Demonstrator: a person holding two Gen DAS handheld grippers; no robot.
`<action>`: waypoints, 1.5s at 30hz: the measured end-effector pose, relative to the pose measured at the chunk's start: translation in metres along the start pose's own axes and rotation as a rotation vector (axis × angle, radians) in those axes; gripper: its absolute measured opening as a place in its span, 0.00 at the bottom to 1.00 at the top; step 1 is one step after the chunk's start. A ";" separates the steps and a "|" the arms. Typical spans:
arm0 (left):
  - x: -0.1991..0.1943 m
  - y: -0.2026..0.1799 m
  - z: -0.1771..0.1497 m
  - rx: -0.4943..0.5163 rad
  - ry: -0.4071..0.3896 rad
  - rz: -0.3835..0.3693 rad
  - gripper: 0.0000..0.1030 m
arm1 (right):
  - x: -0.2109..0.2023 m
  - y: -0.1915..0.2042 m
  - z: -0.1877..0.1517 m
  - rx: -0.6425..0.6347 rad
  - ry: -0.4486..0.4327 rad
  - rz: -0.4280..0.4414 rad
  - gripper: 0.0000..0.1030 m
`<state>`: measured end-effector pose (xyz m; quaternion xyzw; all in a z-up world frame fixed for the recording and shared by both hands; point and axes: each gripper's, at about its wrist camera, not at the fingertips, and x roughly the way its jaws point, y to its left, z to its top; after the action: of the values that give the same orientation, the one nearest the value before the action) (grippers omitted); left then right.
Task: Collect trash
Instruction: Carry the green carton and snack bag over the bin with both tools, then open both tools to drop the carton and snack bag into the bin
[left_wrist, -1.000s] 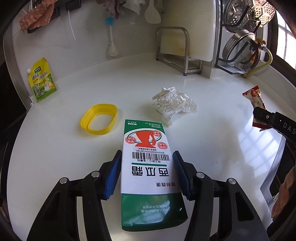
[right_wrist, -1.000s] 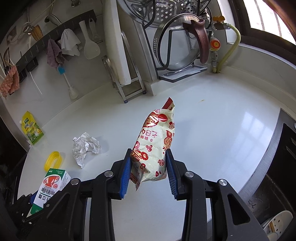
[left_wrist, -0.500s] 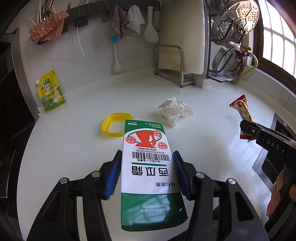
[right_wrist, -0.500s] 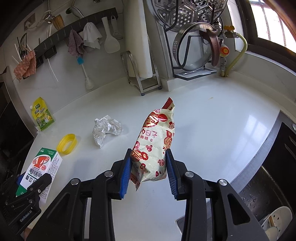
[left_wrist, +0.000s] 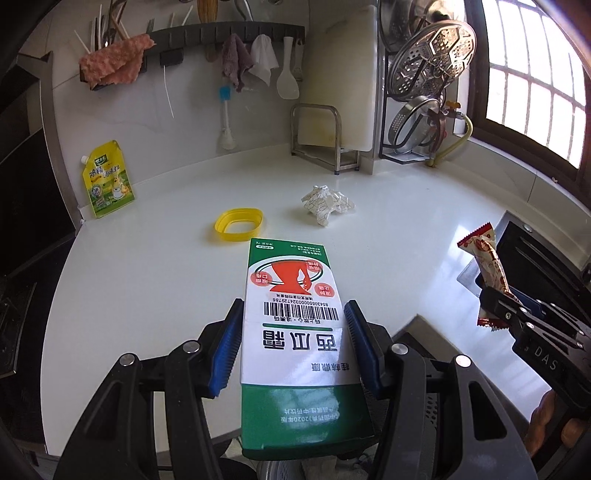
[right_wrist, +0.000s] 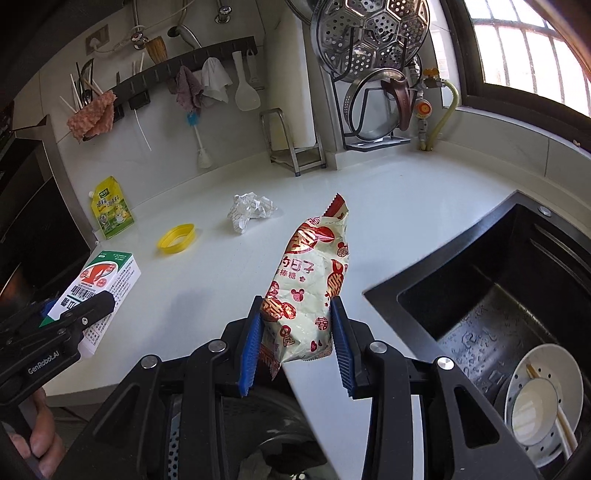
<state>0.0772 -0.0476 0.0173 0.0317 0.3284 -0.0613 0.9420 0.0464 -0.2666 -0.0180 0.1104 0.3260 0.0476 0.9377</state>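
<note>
The left gripper (left_wrist: 293, 347) is clamped on a flat green-and-white carton (left_wrist: 295, 332) printed with a barcode, a red emblem and large green characters; its blue pads press both long sides. The carton's long axis runs straight out along the fingers, green top end pointing toward the back wall, and it hangs above the near edge of the white counter (left_wrist: 166, 266).

The right gripper (right_wrist: 297, 347) is closed on a cream snack wrapper (right_wrist: 314, 284) patterned in red — crimped, zigzag ends, puffy middle. The pads pinch its lower part, and the wrapper stands tilted up and away, its free end leaning slightly right, over the counter's front edge just left of the black sink (right_wrist: 498, 295).

On the counter, behind both held pieces, lie a yellow plastic ring (left_wrist: 238, 224) and a crumpled paper wad (left_wrist: 325, 201), the wad to the ring's right and apart from it. A yellow pouch (left_wrist: 107, 179) leans at the counter's back-left corner.
</note>
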 end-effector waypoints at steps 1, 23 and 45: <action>-0.005 0.001 -0.006 -0.002 -0.002 -0.005 0.52 | -0.006 0.001 -0.010 0.017 0.005 -0.001 0.34; -0.045 -0.013 -0.116 0.106 0.095 -0.138 0.52 | -0.075 0.040 -0.148 0.024 0.100 -0.038 0.34; -0.032 -0.018 -0.135 0.125 0.175 -0.162 0.53 | -0.060 0.055 -0.162 -0.006 0.177 -0.003 0.36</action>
<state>-0.0328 -0.0485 -0.0689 0.0688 0.4065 -0.1547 0.8978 -0.1018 -0.1948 -0.0925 0.1024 0.4077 0.0568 0.9056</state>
